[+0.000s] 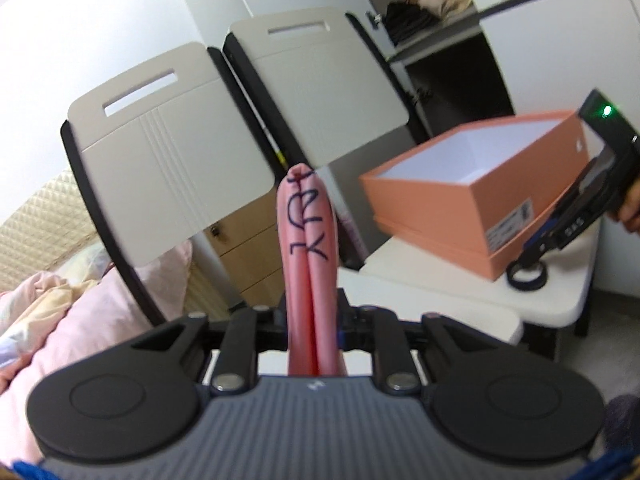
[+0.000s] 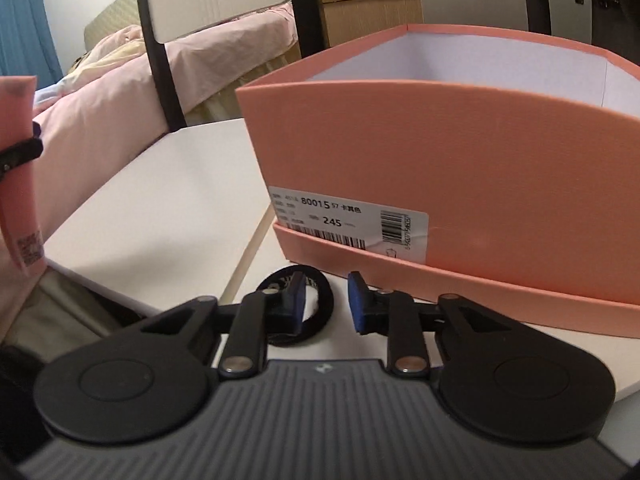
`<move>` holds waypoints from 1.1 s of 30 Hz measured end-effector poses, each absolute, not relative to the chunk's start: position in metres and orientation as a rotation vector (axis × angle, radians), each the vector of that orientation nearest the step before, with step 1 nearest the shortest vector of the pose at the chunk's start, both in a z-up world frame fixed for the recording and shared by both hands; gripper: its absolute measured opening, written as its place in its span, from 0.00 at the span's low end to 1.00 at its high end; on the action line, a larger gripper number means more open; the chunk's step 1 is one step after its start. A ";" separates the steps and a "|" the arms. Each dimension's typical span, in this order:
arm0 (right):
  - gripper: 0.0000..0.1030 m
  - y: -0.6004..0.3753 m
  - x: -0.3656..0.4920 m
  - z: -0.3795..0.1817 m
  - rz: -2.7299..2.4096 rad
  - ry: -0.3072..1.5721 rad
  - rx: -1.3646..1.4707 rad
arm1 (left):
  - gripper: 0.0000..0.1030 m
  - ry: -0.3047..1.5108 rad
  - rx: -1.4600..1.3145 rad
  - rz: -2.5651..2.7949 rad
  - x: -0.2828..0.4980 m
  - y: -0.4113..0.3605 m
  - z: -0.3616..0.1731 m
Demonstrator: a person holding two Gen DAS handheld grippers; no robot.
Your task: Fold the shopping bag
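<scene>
My left gripper [image 1: 313, 320] is shut on the folded pink shopping bag [image 1: 308, 240], which stands up between the fingers with blue writing on it, held in the air left of the table. The bag also shows at the left edge of the right wrist view [image 2: 18, 160], pinched by the left gripper's finger [image 2: 20, 154]. My right gripper [image 2: 326, 304] is open and empty, low over the white table [image 2: 160, 208], just above a black ring [image 2: 298, 308] and in front of the box. It also shows in the left wrist view [image 1: 560, 236].
An open salmon shoebox [image 2: 460, 184] sits in its lid on the table, also in the left wrist view [image 1: 480, 196]. Two white chairs [image 1: 168, 152] stand behind the table. A bed with pink bedding [image 1: 80, 312] lies to the left.
</scene>
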State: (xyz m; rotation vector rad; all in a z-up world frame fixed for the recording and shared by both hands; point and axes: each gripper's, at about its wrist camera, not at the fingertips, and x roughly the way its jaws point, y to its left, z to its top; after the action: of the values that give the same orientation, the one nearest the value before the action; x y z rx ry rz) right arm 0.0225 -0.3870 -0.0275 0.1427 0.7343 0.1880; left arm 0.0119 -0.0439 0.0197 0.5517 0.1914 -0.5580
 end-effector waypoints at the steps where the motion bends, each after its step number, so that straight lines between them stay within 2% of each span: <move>1: 0.25 -0.387 0.023 -0.029 0.188 0.739 0.139 | 0.20 0.204 0.552 -0.555 0.014 -0.044 0.020; 2: 0.24 -0.386 0.024 -0.030 0.189 0.744 0.135 | 0.20 0.220 0.541 -0.560 0.016 -0.043 0.021; 4: 0.12 -0.384 0.025 -0.031 0.196 0.750 0.125 | 0.21 0.243 0.522 -0.567 0.020 -0.040 0.022; 5: 0.10 -0.383 0.025 -0.031 0.203 0.749 0.118 | 0.22 0.255 0.512 -0.573 0.021 -0.039 0.023; 9: 0.09 -0.378 0.022 -0.025 0.227 0.729 0.107 | 0.29 0.262 0.519 -0.586 0.020 -0.040 0.023; 11: 0.09 -0.373 0.018 -0.018 0.245 0.699 0.100 | 0.37 0.236 0.536 -0.601 0.015 -0.041 0.022; 12: 0.09 -0.369 0.015 -0.014 0.255 0.678 0.099 | 0.37 0.218 0.548 -0.605 0.011 -0.042 0.022; 13: 0.09 -0.365 0.014 -0.009 0.267 0.654 0.099 | 0.31 0.193 0.568 -0.604 0.007 -0.044 0.021; 14: 0.09 -0.360 0.013 -0.004 0.283 0.628 0.101 | 0.18 0.171 0.589 -0.602 0.003 -0.046 0.019; 24: 0.10 -0.302 0.019 0.051 0.369 0.381 0.031 | 0.15 0.022 0.830 -0.569 -0.016 -0.059 -0.014; 33: 0.10 -0.254 0.018 0.061 0.420 0.329 -0.144 | 0.15 -0.059 0.974 -0.532 -0.024 -0.068 -0.035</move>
State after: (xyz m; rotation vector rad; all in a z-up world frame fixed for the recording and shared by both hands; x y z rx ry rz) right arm 0.0178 -0.2545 0.0608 -0.1440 0.3291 0.4201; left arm -0.0239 -0.0676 -0.0354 0.9744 -0.0595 -0.5322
